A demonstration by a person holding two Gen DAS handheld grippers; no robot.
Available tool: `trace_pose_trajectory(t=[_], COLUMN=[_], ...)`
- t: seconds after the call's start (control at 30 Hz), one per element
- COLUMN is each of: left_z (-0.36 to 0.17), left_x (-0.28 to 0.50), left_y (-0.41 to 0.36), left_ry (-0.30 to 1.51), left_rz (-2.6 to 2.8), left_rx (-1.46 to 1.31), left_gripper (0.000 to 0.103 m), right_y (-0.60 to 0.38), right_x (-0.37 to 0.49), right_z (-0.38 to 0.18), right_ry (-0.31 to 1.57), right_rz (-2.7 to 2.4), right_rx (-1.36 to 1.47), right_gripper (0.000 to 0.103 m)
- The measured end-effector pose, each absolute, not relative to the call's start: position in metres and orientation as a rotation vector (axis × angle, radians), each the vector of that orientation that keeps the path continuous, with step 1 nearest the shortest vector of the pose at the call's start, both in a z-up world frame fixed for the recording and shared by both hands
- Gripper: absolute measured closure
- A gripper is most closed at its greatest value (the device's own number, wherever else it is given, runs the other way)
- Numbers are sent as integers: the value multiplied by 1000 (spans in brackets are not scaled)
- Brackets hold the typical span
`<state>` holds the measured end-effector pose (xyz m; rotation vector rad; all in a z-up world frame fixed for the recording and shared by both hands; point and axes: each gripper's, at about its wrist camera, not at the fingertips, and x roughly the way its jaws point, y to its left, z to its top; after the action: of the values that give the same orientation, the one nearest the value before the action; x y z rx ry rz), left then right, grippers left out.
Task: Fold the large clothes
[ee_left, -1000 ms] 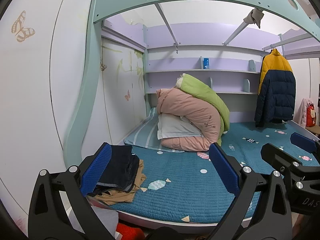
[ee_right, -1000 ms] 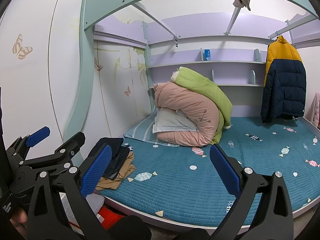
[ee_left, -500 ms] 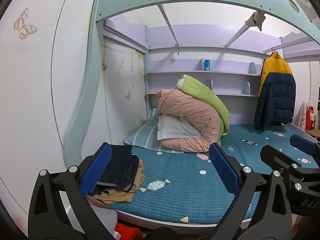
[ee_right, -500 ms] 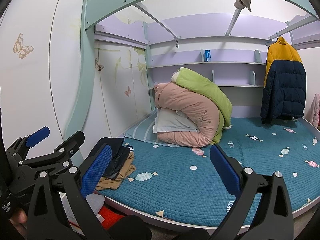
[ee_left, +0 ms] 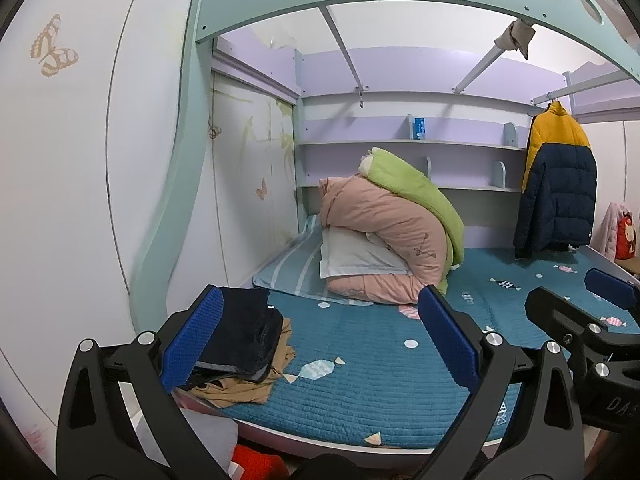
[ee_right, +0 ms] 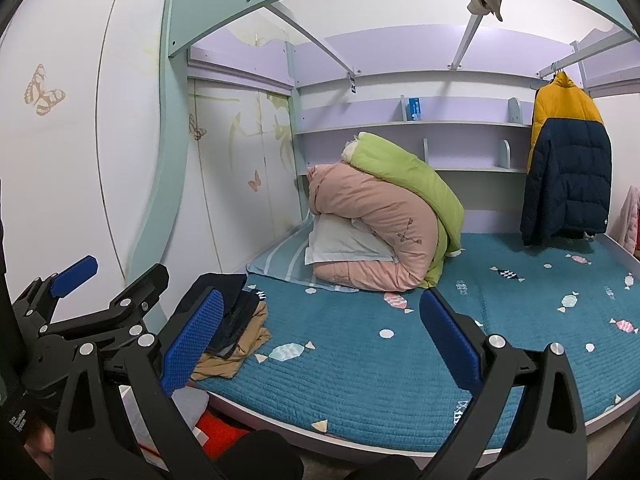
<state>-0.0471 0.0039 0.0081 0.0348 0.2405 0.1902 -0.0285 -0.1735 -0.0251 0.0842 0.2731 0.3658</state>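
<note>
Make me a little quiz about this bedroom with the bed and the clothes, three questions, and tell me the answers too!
1. True or false: the left gripper is holding a piece of clothing.
2. What lies on top of the pink quilt? A) the green quilt B) a book C) a shoe
3. Fill in: the yellow and navy jacket is ____ on a rail, not lying on the bed.

Key:
1. False. Both the left gripper and the right gripper are open and empty; the pile of dark and tan clothes lies untouched at the bed's near left corner.
2. A
3. hanging
</note>
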Motion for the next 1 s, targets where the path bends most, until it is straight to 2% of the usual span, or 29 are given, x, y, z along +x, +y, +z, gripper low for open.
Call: trace_pose_trajectory(t=[1.0], left_z=[6], left_x=[-48], left_y=[2], left_ry=[243], left_rz=[194], left_rx=[29], left_gripper=[5], right_y=[-175], right_x=[-24], right_z=[-27], right_ry=[284], right_rz=[370], right_rx=[84], right_gripper=[8])
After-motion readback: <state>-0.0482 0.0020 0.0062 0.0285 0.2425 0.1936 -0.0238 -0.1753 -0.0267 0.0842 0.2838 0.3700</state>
